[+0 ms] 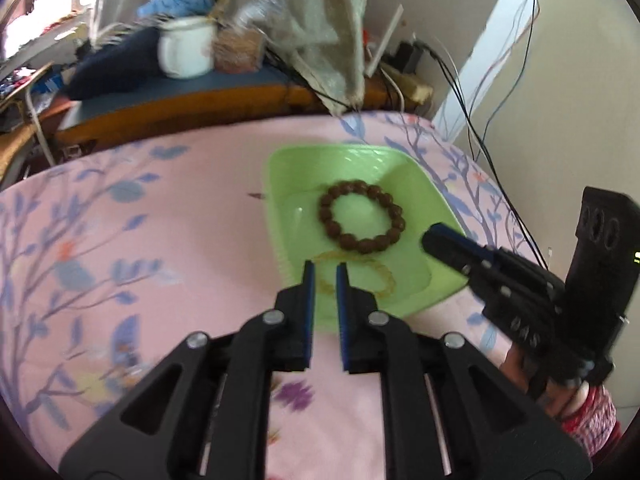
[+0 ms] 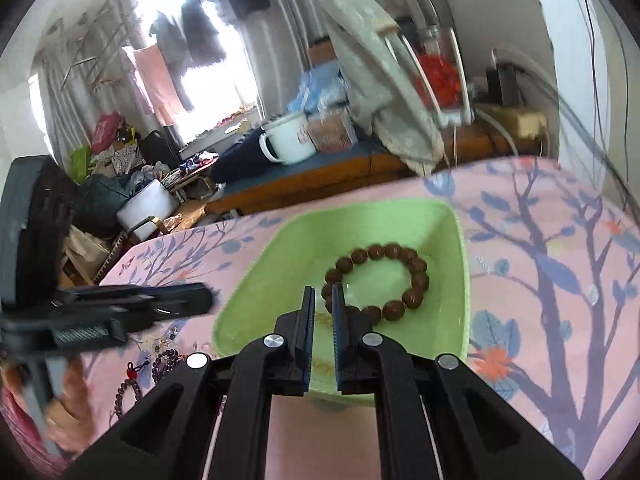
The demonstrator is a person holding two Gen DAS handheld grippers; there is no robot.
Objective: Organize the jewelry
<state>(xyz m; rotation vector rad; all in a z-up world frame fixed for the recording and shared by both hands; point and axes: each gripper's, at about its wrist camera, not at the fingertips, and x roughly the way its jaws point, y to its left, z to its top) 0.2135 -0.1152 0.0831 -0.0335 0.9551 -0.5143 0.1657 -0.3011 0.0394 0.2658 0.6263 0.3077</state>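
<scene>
The bead bracelet (image 1: 362, 218) lies mid-tray (image 1: 404, 168), a thin yellow one (image 1: 370, 276) nearer the tray's front edge. Both grippers (image 1: 325, 276) (image 2: 322, 298) nearly closed, empty. Beads: light, hard, rolling; pinch across one strand.

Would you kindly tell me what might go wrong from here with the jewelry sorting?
1. The thin amber bracelet in the green tray is pale and flat, so a hand-held gripper may miss it.
2. The dark bead strings still lie on the pink cloth near its edge and might get knocked off.
</scene>
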